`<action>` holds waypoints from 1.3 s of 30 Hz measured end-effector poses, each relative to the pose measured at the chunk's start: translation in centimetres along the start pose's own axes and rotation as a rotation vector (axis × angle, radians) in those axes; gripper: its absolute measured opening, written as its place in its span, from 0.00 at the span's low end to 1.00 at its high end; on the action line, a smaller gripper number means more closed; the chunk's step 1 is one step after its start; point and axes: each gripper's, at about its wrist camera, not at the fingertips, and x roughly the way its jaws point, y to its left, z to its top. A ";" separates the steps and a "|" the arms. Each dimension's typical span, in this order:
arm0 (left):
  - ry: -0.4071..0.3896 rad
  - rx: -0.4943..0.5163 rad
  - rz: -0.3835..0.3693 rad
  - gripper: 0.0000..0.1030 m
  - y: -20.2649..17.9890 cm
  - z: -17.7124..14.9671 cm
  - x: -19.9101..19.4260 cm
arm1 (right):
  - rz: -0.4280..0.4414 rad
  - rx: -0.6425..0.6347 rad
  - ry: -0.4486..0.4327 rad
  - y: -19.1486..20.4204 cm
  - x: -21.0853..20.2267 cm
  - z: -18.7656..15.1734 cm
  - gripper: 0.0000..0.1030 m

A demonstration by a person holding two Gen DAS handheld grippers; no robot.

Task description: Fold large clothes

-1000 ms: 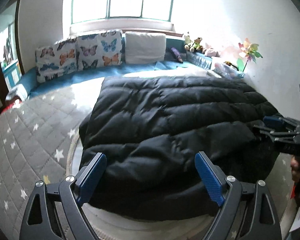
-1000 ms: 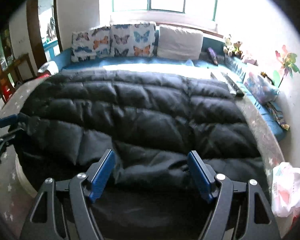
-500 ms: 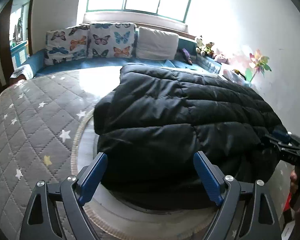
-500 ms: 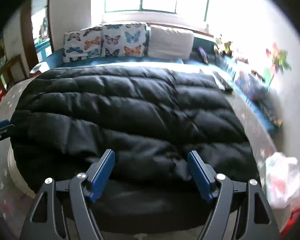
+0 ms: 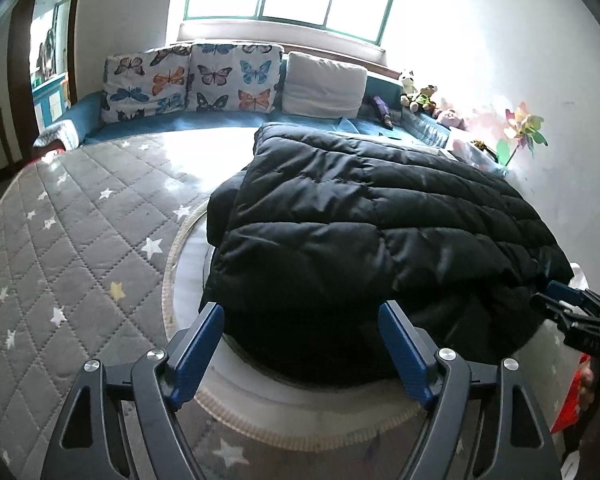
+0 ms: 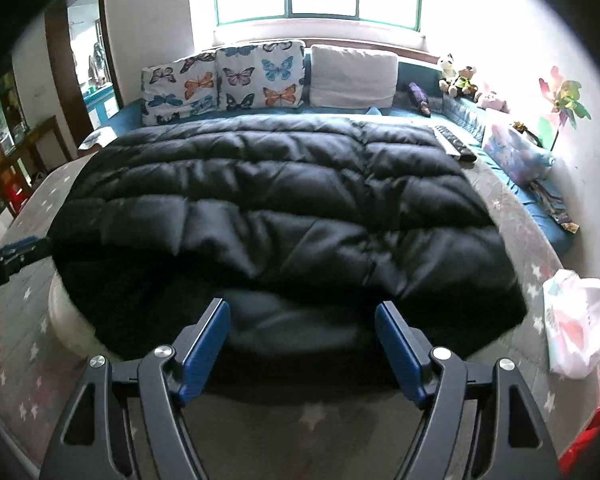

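A large black quilted down coat (image 5: 372,232) lies folded flat on the grey star-patterned bed; it fills the middle of the right wrist view (image 6: 284,208). My left gripper (image 5: 302,350) is open and empty, just short of the coat's near left edge. My right gripper (image 6: 302,346) is open and empty at the coat's near edge, with a dark fold between its fingers but not pinched. The right gripper also shows at the right edge of the left wrist view (image 5: 572,312), and the left gripper shows at the left edge of the right wrist view (image 6: 16,252).
A round white cushion (image 5: 300,412) lies under the coat. Butterfly pillows (image 5: 196,76) and a white pillow (image 5: 324,86) line the back. Plush toys (image 5: 420,94), a pinwheel (image 5: 524,132), a keyboard (image 6: 454,144) and a white plastic bag (image 6: 576,328) lie at the right.
Both grippers have drawn back from the coat toward the near edge of the bed. The coat stays flat where it lies.
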 end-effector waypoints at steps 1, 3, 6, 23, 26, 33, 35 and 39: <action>-0.001 0.007 0.002 0.84 -0.3 -0.2 -0.3 | -0.002 -0.005 0.001 0.3 -0.1 -0.4 0.80; -0.005 0.027 0.009 0.86 -1.2 -0.6 -1.1 | -0.011 -0.017 -0.001 0.6 -0.5 -1.0 0.80; -0.014 0.039 0.026 0.89 -2.0 -1.4 -2.2 | -0.019 -0.024 -0.007 0.9 -1.0 -1.7 0.80; -0.049 0.126 0.043 1.00 -5.3 -5.0 -6.5 | 0.010 0.025 -0.011 3.7 -3.0 -5.1 0.87; -0.035 0.145 0.044 1.00 -5.6 -5.2 -6.2 | 0.019 0.032 -0.012 3.6 -3.0 -5.1 0.87; 0.003 0.121 0.031 1.00 -4.7 -4.7 -4.5 | -0.018 0.027 -0.052 3.4 -1.6 -3.4 0.87; 0.011 0.118 0.033 1.00 -4.3 -4.6 -4.1 | -0.027 0.040 -0.044 3.1 -0.4 -2.9 0.87; -0.002 0.129 0.065 1.00 -4.1 -4.6 -3.9 | -0.036 0.048 -0.046 2.7 1.7 -2.4 0.87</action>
